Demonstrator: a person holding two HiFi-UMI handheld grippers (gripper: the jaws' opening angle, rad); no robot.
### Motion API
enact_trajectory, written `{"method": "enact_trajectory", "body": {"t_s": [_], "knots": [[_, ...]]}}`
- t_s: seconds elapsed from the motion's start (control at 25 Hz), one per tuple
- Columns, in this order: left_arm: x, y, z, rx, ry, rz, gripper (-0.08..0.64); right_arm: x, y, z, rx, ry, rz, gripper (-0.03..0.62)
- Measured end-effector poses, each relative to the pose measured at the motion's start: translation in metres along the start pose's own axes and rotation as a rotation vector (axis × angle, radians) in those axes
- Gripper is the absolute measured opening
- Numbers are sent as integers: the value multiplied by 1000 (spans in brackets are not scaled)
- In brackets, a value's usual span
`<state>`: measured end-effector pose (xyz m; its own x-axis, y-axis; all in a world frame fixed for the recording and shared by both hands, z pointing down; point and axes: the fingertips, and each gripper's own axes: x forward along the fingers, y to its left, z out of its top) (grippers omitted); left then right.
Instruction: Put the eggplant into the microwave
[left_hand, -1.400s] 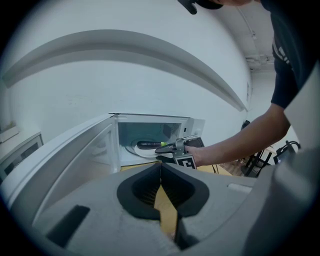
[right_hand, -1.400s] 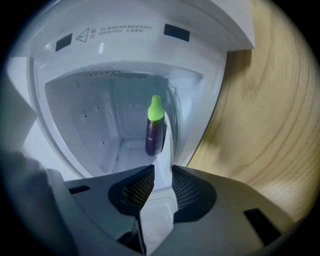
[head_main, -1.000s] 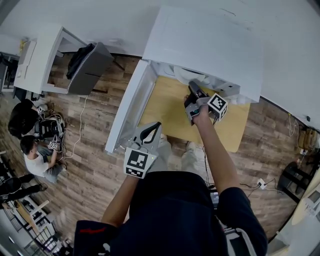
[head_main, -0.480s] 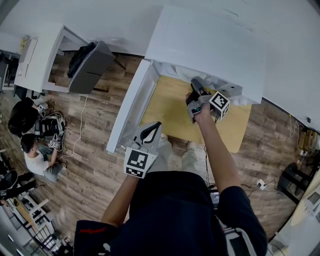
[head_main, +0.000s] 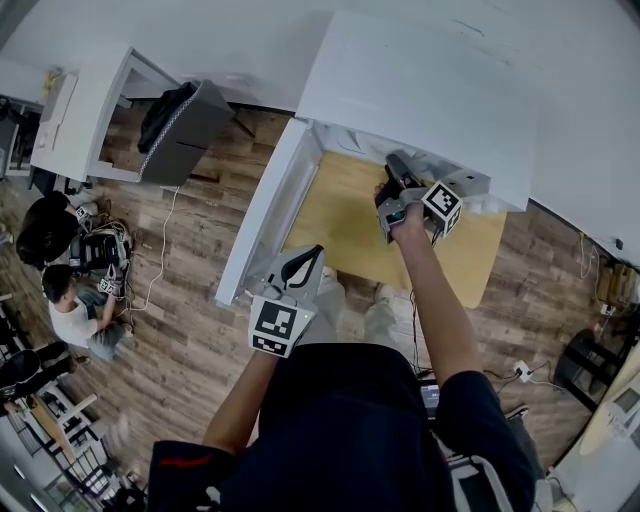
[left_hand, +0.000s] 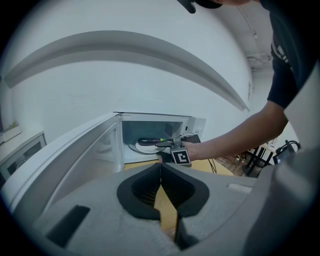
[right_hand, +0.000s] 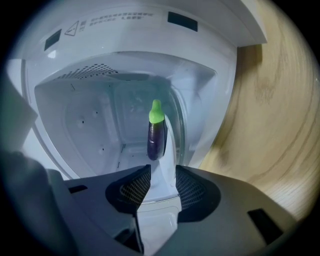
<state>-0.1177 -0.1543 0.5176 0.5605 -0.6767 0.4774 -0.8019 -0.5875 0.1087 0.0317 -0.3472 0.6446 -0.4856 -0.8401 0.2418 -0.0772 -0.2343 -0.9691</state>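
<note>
The eggplant (right_hand: 156, 137), dark purple with a bright green stem, lies on the glass plate (right_hand: 177, 125) inside the white microwave (head_main: 420, 90). The left gripper view shows the eggplant (left_hand: 150, 142) lying lengthwise on the plate. My right gripper (right_hand: 159, 172) reaches into the oven's mouth with its jaws opening. The eggplant's near end sits just beyond the tips and the pads do not press on it. In the head view, my right gripper (head_main: 393, 165) is at the cavity's front. My left gripper (left_hand: 160, 167) hangs back by the door, shut and empty.
The microwave door (head_main: 265, 215) swings wide open to the left, over the wooden table (head_main: 340, 220). My left gripper (head_main: 305, 258) hovers near the table's front edge. On the floor at left are two seated people (head_main: 70, 320), a white desk and a dark chair (head_main: 175, 135).
Both grippers keep their places in the head view. Only the view itself has shifted a little.
</note>
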Motion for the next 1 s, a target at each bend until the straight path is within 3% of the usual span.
{"method": "enact_trajectory", "body": {"t_s": [0.56, 0.84, 1.0], "knots": [[-1, 2, -2, 5, -1, -4, 18, -1, -2, -2, -19, 11, 6, 198], [-1, 0, 9, 13, -29, -6, 18, -27, -10, -18, -57, 74, -31, 194], [1, -3, 18, 19, -53, -8, 17, -48, -6, -33, -165, 167, -71, 124]]}}
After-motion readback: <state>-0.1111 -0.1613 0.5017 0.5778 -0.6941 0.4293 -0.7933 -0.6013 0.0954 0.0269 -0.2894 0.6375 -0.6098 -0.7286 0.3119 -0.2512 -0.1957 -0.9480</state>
